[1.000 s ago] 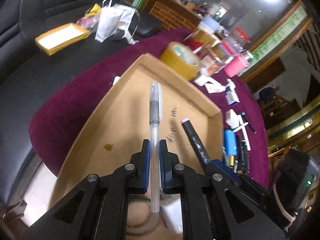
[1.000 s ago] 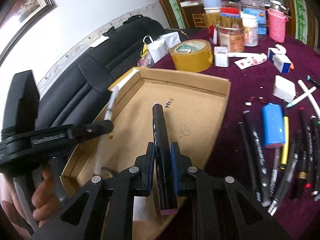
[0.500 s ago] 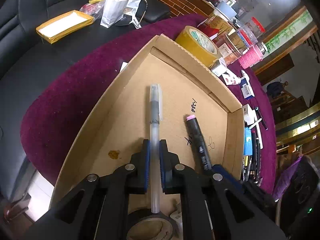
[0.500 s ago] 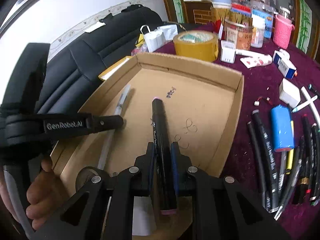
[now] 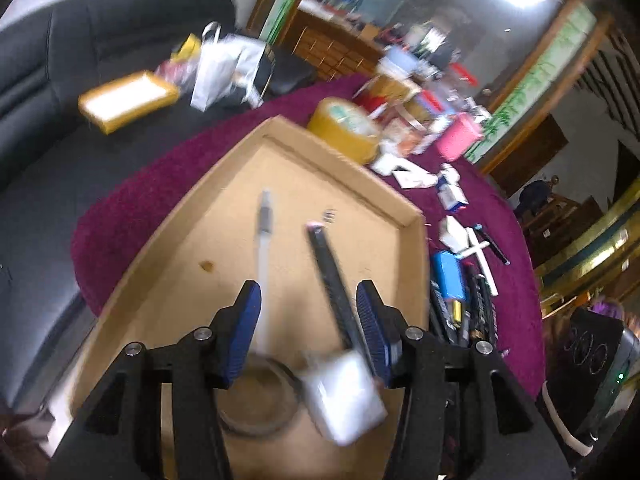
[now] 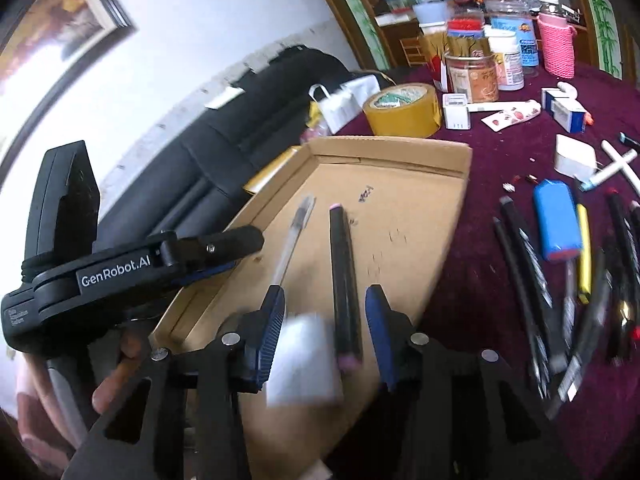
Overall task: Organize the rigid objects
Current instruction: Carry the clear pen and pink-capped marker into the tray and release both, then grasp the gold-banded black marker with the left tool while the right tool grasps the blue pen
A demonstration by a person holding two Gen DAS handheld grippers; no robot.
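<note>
Cardboard tray (image 6: pixel 440 152): one
Pens inside tray: two – one clear pen (image 6: pixel 294 232), one black marker (image 6: pixel 344 280)
White blocks in tray: one (image 5: pixel 344 396)
Tape rolls: two – yellow tape roll (image 6: pixel 402 110) on cloth, dark tape ring (image 5: pixel 258 400) in tray
Blue battery pack (image 6: pixel 558 224): one
Pink mesh cup (image 6: pixel 556 46): one
Loose pens right of tray (image 6: pixel 532 276): a dozen or so, blurred, exact count unclear
Grippers: two

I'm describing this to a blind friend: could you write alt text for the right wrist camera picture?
An open two-finger gripper hovers over a shallow cardboard tray where a black marker and a clear pen lie side by side. The other handheld gripper sits left; more pens and a blue block lie on the maroon tablecloth right.
</note>
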